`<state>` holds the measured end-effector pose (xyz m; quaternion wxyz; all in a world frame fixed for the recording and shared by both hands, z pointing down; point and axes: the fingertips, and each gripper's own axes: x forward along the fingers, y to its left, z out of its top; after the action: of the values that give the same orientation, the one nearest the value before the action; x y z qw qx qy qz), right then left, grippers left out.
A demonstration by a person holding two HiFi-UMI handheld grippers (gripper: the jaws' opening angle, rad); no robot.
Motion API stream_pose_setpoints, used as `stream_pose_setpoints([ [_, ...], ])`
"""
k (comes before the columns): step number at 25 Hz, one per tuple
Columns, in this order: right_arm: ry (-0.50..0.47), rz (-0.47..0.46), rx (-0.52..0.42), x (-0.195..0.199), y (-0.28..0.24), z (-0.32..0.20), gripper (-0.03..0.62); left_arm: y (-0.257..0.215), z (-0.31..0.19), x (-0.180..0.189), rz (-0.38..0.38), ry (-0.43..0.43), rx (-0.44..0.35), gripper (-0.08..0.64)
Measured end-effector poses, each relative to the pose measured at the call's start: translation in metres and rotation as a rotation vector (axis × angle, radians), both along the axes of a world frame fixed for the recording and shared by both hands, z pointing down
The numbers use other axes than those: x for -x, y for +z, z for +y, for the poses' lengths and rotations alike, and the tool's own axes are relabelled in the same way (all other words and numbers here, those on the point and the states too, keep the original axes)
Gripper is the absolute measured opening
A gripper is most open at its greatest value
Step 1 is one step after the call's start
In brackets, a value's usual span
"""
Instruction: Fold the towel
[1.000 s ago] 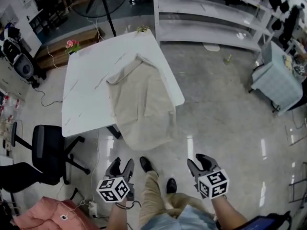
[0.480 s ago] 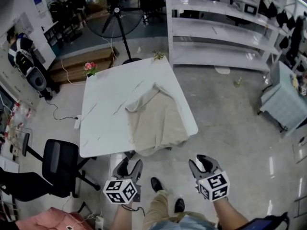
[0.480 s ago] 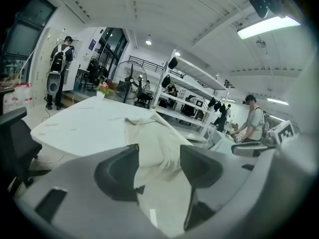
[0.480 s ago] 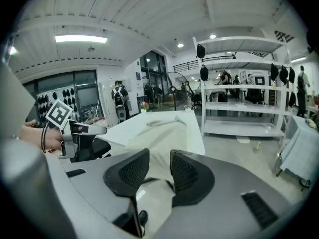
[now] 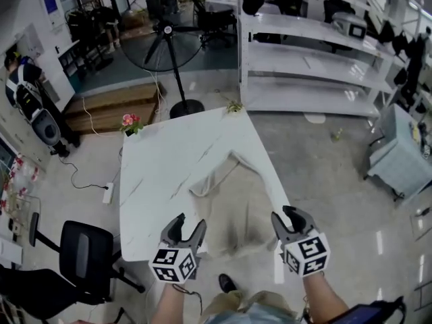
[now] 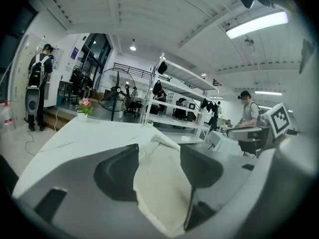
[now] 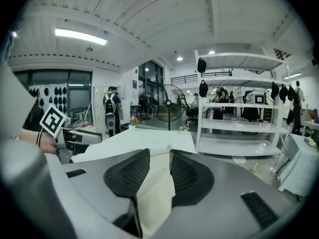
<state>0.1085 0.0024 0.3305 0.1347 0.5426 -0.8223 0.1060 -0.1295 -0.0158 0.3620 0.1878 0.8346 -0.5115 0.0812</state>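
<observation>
So the beige towel [image 5: 233,204] is lying rumpled on the right half of the white table [image 5: 155,174], one peak of it pointing toward the far corner and its near end reaching the table's front edge. Both tongs are held at that front edge: the left gripper [image 5: 189,223] near the towel's left side, the right gripper [image 5: 287,216] by its right side at the table's edge. Left one is released, jaws wide apart, and in its own view you just see the cloth through the gap with neither pad pressing on it. The right one's jaws have just been closing, but there's a gap between them (towel visible through it, nothing pinched), so it's empty too. Around the table: a black office chair [image 5: 84,255], a pot of pink flowers [image 5: 129,121] on the far-left corner, a big standing fan [image 5: 162,29] and white shelving [image 5: 317,52]
</observation>
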Motion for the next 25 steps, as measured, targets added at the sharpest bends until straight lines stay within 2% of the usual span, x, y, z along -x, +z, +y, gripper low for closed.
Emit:
stream_pose_setpoints([
  [4,0.012,0.011,-0.023,0.011,-0.012,-0.038,0.133,-0.011,-0.039,0.01,-0.05,0.048,-0.051,0.264],
  [7,0.002,0.026,-0.028,0.019,-0.015,-0.062,0.126,-0.016,-0.057,0.004,-0.071,0.103,-0.084,0.265],
  [10,-0.017,0.039,-0.027,0.025,-0.012,-0.085,0.124,-0.01,-0.07,-0.006,-0.102,0.161,-0.085,0.265],
  [16,-0.097,0.089,0.01,0.034,0.018,-0.14,0.124,0.043,-0.097,-0.019,-0.142,0.219,0.005,0.265],
  [20,-0.166,0.087,0.074,0.042,0.049,-0.178,0.123,0.075,-0.115,-0.018,-0.162,0.201,0.103,0.264],
  [25,-0.239,0.133,0.161,0.05,0.085,-0.217,0.127,0.108,-0.133,-0.025,-0.22,0.208,0.164,0.264],
])
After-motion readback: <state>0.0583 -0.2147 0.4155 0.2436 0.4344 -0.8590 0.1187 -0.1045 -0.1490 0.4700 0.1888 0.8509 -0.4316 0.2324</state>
